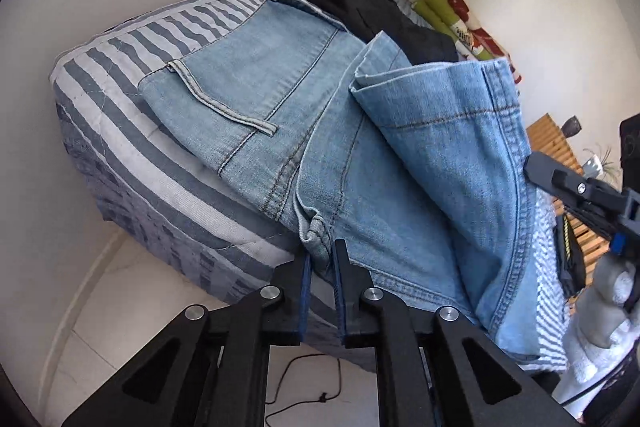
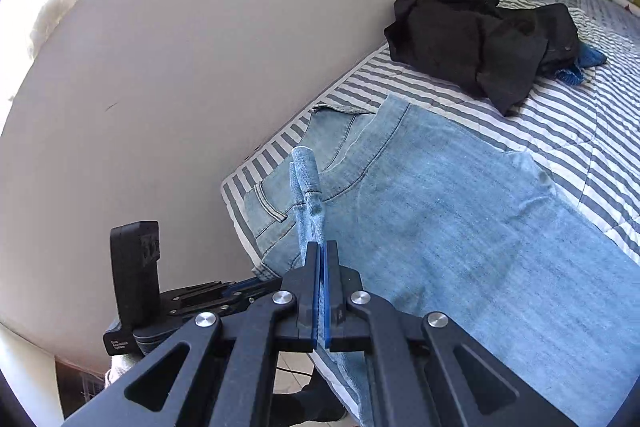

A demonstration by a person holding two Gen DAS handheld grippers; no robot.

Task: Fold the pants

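The jeans [image 1: 248, 99] lie on the striped bed [image 1: 132, 131] just ahead of both claws, the right claw [image 2: 322, 255] clamped on a lifted fold, the left claw [image 1: 322, 259] slightly parted around a crease at the bed's edge, bare wall beyond, and black clothes [image 2: 480, 43] farther ahead.

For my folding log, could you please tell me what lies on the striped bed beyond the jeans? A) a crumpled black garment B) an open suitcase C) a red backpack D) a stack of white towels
A: the right wrist view shows a crumpled black garment lying on the striped bed beyond the light blue jeans, apparently not touching them.
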